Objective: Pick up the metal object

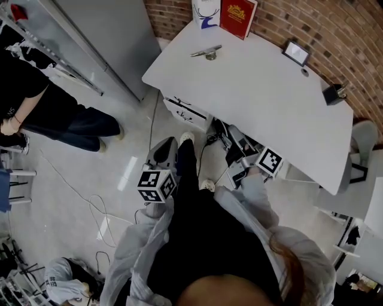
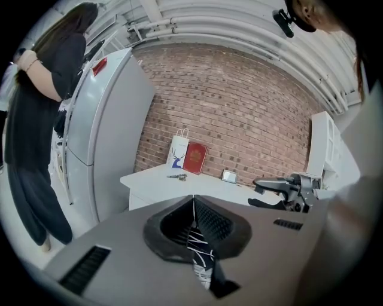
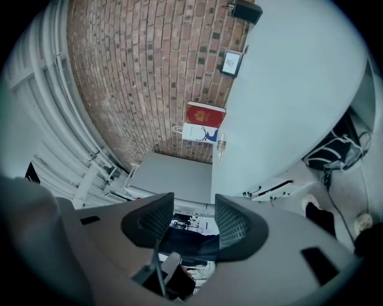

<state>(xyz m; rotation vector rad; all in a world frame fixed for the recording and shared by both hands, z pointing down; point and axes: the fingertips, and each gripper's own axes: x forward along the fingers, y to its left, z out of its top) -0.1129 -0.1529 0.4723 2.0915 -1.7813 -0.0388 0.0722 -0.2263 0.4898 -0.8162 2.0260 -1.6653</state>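
Well, head view: metal object point(image 1: 206, 52) lies crosswise at the far corner of the table point(image 1: 263, 89), well ahead of left gripper point(image 1: 166, 149) and right gripper point(image 1: 234, 138). Left gripper view: jaws together, empty. Right gripper view: jaws wide apart, empty, probably better placed to pick.

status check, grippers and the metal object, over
Left gripper jaws shut, empty. Right gripper jaws open, empty. Metal object untouched on white table, beside paper bag and red box. Nothing seen blocking it.
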